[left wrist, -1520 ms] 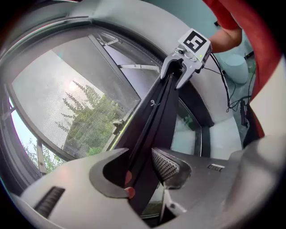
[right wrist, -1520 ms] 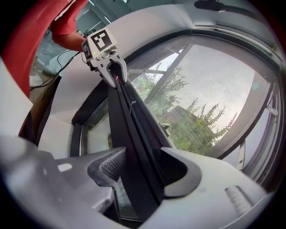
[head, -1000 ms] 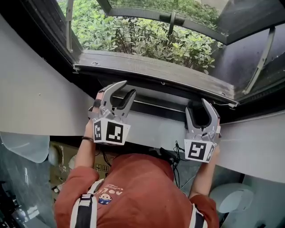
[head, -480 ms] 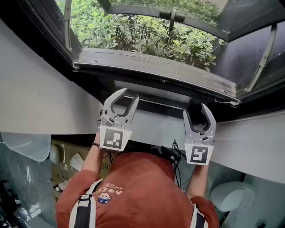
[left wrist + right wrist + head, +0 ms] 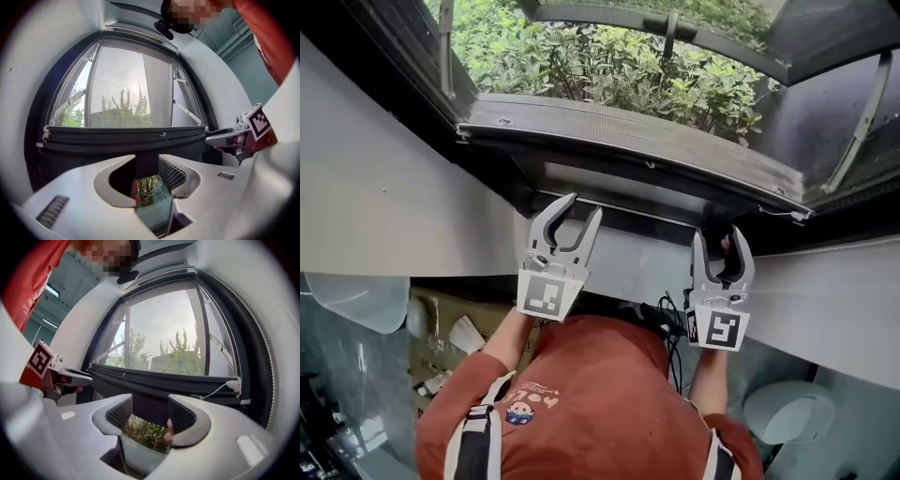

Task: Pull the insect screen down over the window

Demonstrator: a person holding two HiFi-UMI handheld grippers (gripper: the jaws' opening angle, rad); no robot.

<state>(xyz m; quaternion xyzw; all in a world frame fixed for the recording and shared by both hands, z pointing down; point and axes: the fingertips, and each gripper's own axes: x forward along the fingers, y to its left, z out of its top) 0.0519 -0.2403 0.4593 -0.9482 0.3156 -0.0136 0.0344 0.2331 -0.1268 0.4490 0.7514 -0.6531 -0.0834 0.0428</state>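
Left gripper (image 5: 581,208) and right gripper (image 5: 719,236) both hold their jaws wide apart, gripping nothing, just below the dark bottom bar (image 5: 117,136) of the insect screen (image 5: 126,89), whose mesh stretches up from that bar.

Barred across the whole width by the screen bar (image 5: 126,136); free room beneath it, roomward; hemmed leftward by white wall (image 5: 384,206).

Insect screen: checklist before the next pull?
1. Left gripper jaws apart: ok.
2. Right gripper jaws apart: ok.
3. Pull bar just ahead of both grippers: ok.
4. Bar gripped: not ok; neither gripper is closed on it.
5. Screen fully down: not ok; unscreened plants show below the bar.
6. White cord clear of the jaws: ok.
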